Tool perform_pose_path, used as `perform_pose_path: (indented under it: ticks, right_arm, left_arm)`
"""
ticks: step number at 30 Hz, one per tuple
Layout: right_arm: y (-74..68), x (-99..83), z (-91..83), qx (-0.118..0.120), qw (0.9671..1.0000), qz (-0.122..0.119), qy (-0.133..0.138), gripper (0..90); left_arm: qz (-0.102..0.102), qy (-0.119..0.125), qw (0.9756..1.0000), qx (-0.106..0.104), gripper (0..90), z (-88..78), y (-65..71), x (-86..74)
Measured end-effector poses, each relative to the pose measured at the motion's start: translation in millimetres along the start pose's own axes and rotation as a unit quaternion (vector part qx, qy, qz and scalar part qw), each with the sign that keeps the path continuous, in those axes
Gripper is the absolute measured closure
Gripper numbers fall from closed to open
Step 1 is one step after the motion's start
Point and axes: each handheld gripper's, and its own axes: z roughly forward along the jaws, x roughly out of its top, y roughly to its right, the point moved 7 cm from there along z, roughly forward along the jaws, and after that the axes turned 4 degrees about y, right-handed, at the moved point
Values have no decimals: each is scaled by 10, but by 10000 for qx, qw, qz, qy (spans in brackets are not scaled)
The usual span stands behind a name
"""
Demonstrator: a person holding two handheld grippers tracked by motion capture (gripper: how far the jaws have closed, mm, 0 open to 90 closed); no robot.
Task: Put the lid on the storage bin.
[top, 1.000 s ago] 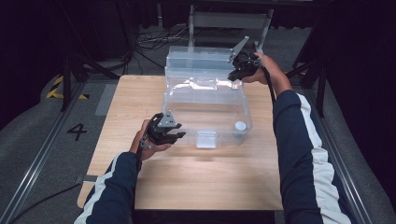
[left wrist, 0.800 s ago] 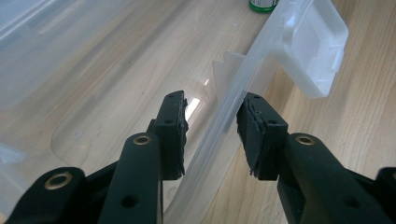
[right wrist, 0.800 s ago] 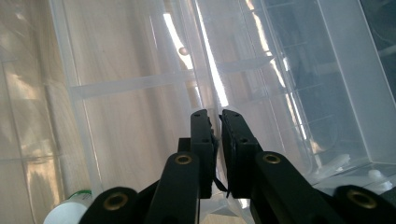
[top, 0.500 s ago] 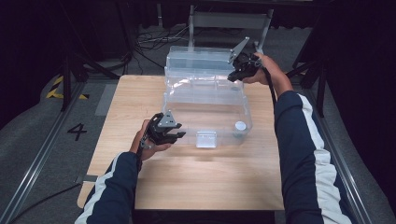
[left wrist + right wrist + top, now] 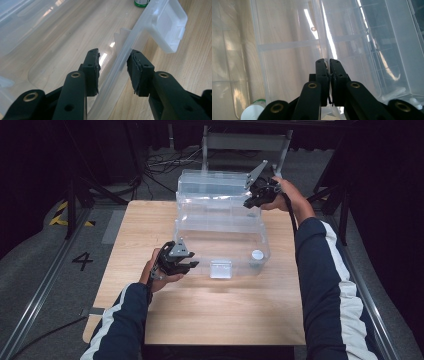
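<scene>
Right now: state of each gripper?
Left gripper: open, jaws astride the clear box's front wall, pads not pressing.
Right gripper: shut on the box's rear wall edge.

Your clear plastic storage box (image 5: 222, 227) looks glossy and smooth, throwing bright streaks; its latch (image 5: 170, 27) is milkier, translucent plastic. You're working on a pale wooden table (image 5: 215, 315) with a matt, fine-grained top. Your left gripper (image 5: 113, 71) has matt black plastic jaws with rough, rubbery pads (image 5: 136, 72) and brass-coloured metal rivets. Your sleeve (image 5: 327, 285) is soft dark cloth
</scene>
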Motion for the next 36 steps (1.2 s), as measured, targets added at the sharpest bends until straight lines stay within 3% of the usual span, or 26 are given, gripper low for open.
perform_pose_path:
  ticks: [36]
  right_arm:
    - [-290, -1, -170, 127, 9994, -291, 143, 884]
  left_arm:
    - [-38, 67, 9999, -86, 615, 24, 4, 4]
